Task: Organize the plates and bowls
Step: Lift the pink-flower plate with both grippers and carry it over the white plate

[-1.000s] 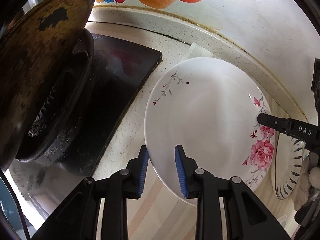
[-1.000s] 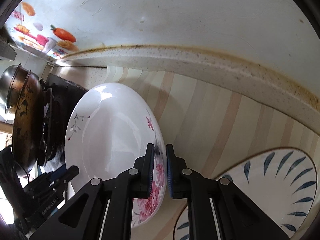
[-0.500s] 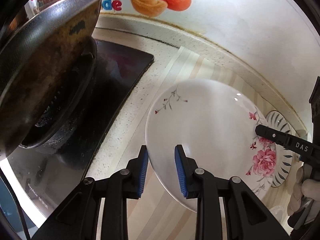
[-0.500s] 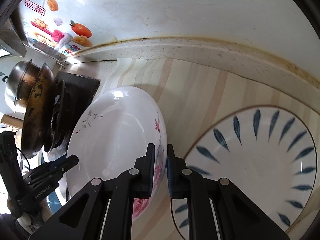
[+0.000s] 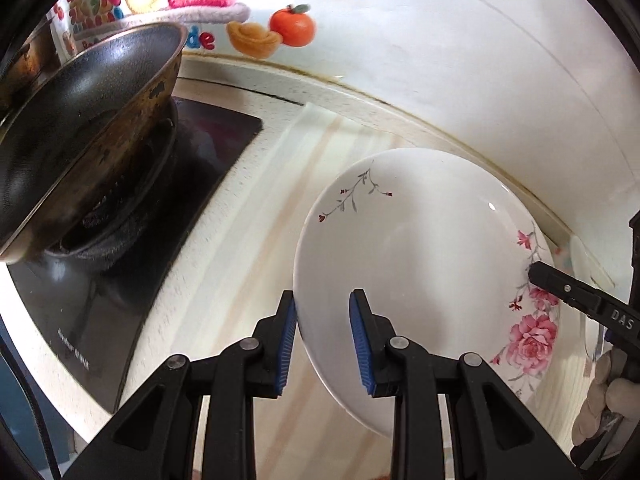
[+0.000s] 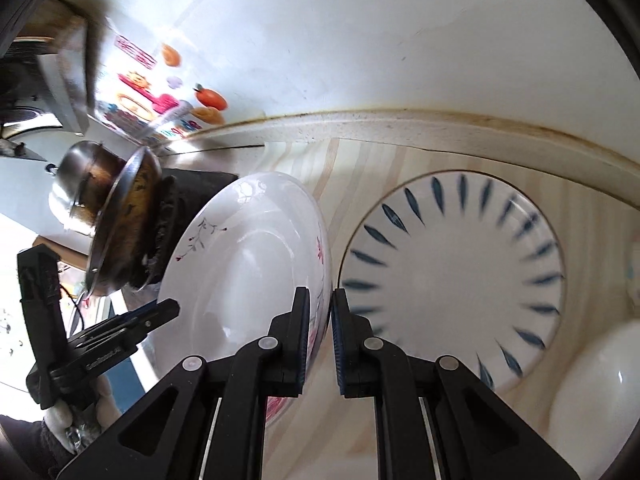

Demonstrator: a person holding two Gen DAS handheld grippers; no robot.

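Currently, left wrist view: left gripper (image 5: 323,330) fingers part narrowly astride the near rim of the floral plate (image 5: 420,248), apparently steadying it.
Clearance: wok (image 5: 80,120) near left.
Right wrist view: right gripper (image 6: 320,320) pinches the floral plate's rim, tilted above the counter (image 6: 360,160).
Destination, judged: blue-leaf plate (image 6: 452,268), just beside.

- Worktop (image 5: 224,240): pale speckled stone, raised lip along back edge against white wall.
- Striped wood-grain mat (image 6: 592,232) covers the worktop beside the hob, reaching the back edge.
- Black glass hob (image 5: 120,280) set into worktop; burner ring carries a worn dark wok (image 5: 80,128), tilted.
- Blue-leaf plate (image 6: 452,276) lies flat on the mat, near back edge.
- White bowl (image 6: 600,392) just beside that plate; base contact not visible.
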